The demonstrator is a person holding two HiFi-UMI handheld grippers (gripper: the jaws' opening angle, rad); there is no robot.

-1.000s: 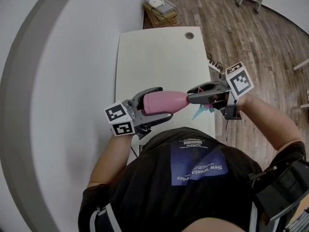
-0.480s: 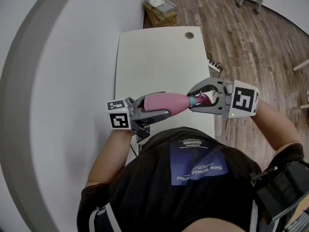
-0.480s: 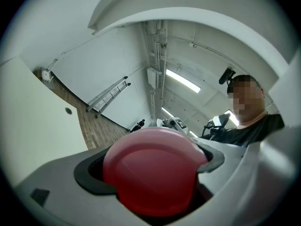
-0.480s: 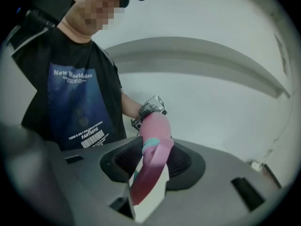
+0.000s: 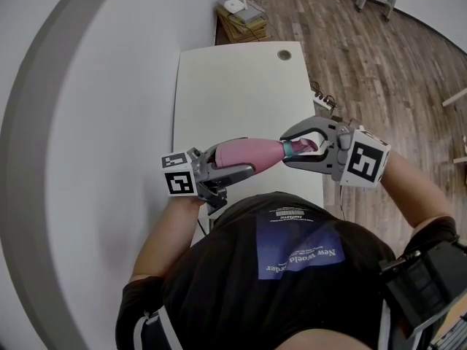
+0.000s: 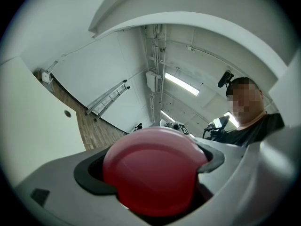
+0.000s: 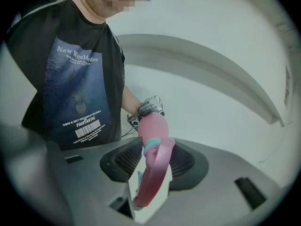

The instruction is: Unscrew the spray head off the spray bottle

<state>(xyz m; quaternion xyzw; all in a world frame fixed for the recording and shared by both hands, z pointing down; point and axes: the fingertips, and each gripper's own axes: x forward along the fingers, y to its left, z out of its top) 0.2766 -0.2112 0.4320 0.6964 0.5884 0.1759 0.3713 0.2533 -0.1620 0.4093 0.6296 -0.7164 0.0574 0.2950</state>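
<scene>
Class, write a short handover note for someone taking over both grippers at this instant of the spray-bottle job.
Left gripper: shut on the body of the pink spray bottle, which is held sideways in the air over the near end of the white table.
Right gripper: shut on the spray head, by the teal collar.
Done: bottle lifted and gripped at both ends.
Left: the head looks seated on the neck; how loose the thread is cannot be seen. Twist it off and pull it clear.

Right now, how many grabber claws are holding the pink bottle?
2. The left gripper clamps the pink bottle by its body. The right gripper is shut on the spray head at the bottle's other end. No other gripper shows.
</scene>
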